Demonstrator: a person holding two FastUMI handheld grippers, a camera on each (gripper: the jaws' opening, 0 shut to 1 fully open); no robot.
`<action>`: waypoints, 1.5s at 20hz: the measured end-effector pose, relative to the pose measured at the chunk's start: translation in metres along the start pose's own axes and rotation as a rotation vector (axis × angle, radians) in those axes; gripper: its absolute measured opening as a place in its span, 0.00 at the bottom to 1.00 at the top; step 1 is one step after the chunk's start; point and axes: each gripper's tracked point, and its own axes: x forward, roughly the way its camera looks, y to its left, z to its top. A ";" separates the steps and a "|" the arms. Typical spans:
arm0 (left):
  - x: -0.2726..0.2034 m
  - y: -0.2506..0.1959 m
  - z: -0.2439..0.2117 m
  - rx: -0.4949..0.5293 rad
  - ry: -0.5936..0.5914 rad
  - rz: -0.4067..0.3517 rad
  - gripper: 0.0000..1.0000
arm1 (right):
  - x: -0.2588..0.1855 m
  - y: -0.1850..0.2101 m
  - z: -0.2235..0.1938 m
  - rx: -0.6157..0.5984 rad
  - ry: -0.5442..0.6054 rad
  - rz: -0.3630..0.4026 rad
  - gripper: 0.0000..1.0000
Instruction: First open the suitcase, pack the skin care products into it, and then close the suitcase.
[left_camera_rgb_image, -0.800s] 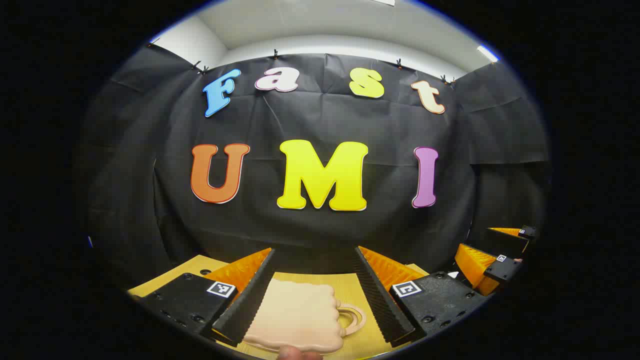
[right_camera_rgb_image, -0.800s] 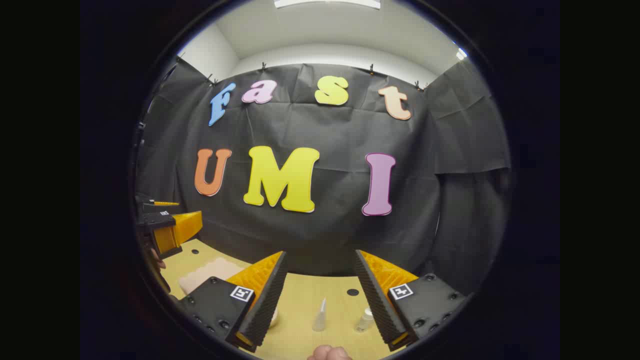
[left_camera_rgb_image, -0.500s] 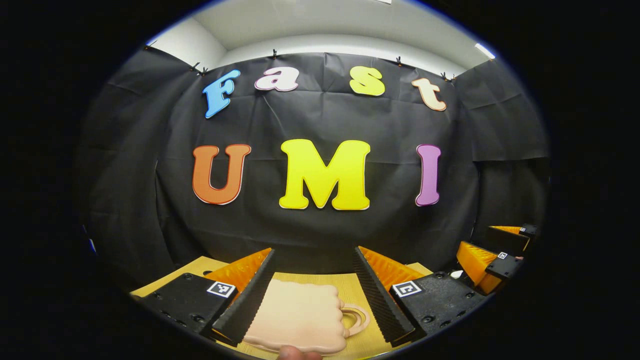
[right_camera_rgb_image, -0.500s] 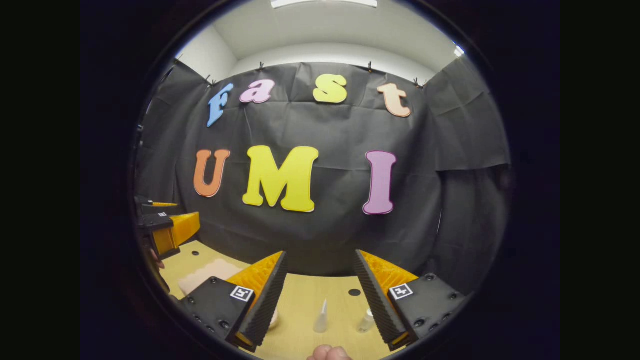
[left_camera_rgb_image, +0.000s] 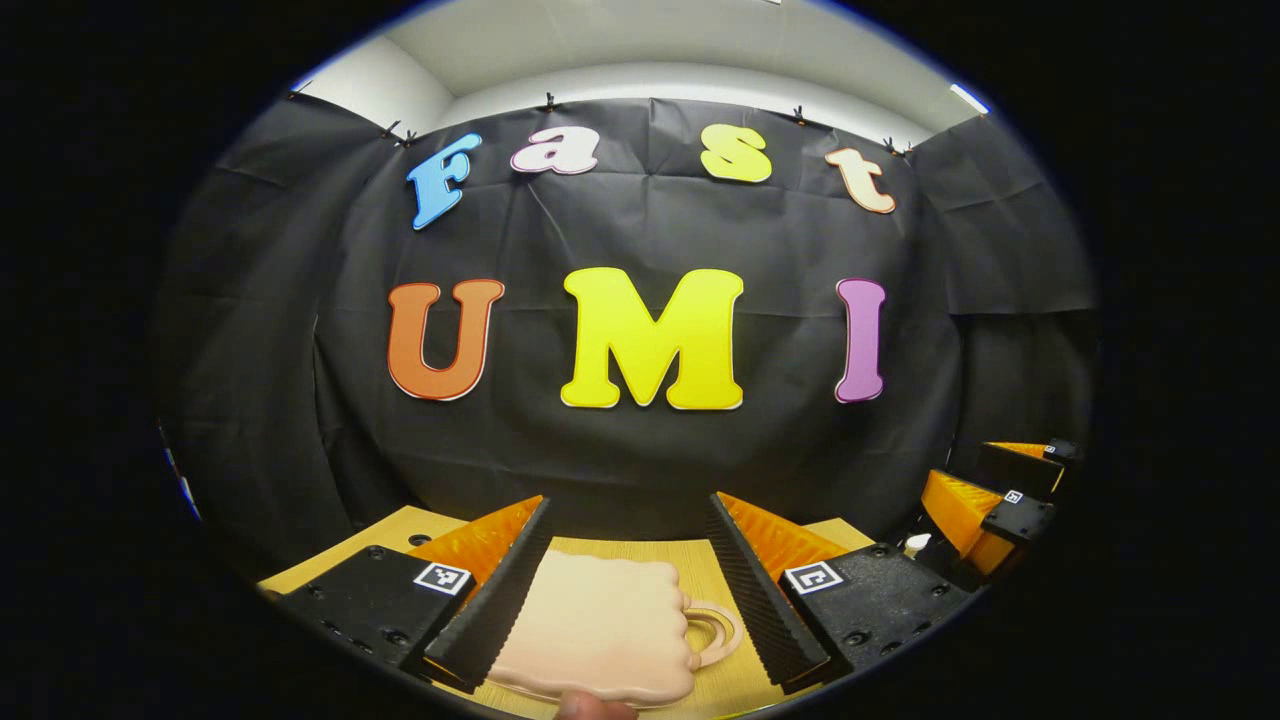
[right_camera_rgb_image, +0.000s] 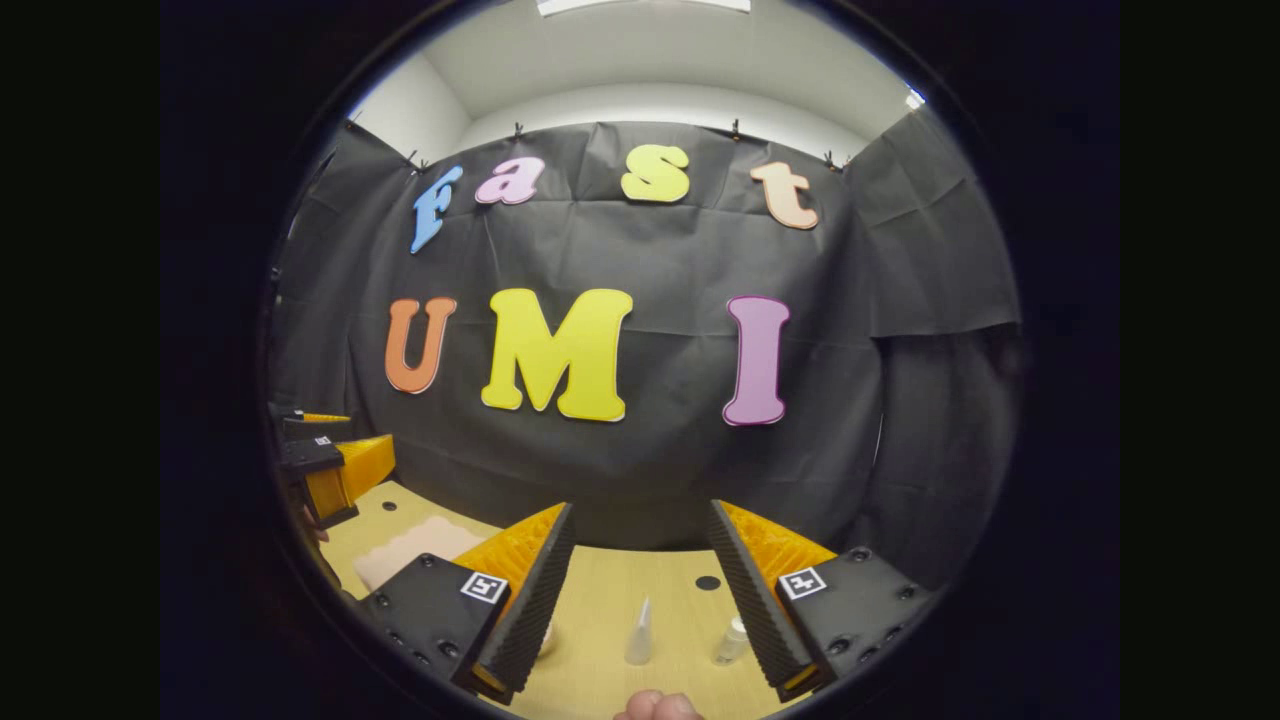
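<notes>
Suitcase (left_camera_rgb_image: 600, 625) closed on table (right_camera_rgb_image: 600, 600), between spread left gripper (left_camera_rgb_image: 625, 590) fingers; tube (right_camera_rgb_image: 638, 632) and bottle (right_camera_rgb_image: 731, 640) beyond right gripper (right_camera_rgb_image: 640, 600), also spread; opening first, needing descent to the lid edge.

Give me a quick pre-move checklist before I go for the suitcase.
1. Left hand-held gripper open: ok, jaws apart and holding nothing.
2. Suitcase lined up: ok, it lies flat on the table between the left fingers, ring handle pointing right.
3. Suitcase opened: not ok, it looks shut.
4. Right hand-held gripper open: ok, jaws apart and holding nothing.
5. Products in sight: ok, a tube and a small bottle stand on the table ahead of the right fingers.
6. Latch or zip on the suitcase: cannot tell.
</notes>
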 end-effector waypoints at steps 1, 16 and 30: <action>0.000 -0.001 -0.002 0.003 0.004 -0.003 0.98 | 0.000 -0.001 -0.001 0.000 0.004 0.000 0.80; 0.004 -0.084 -0.109 0.275 0.204 -0.189 0.99 | -0.016 -0.073 -0.063 -0.076 0.146 -0.042 0.77; 0.043 -0.104 -0.276 0.889 0.550 -0.249 0.94 | -0.023 -0.180 -0.106 -0.069 0.213 -0.185 0.77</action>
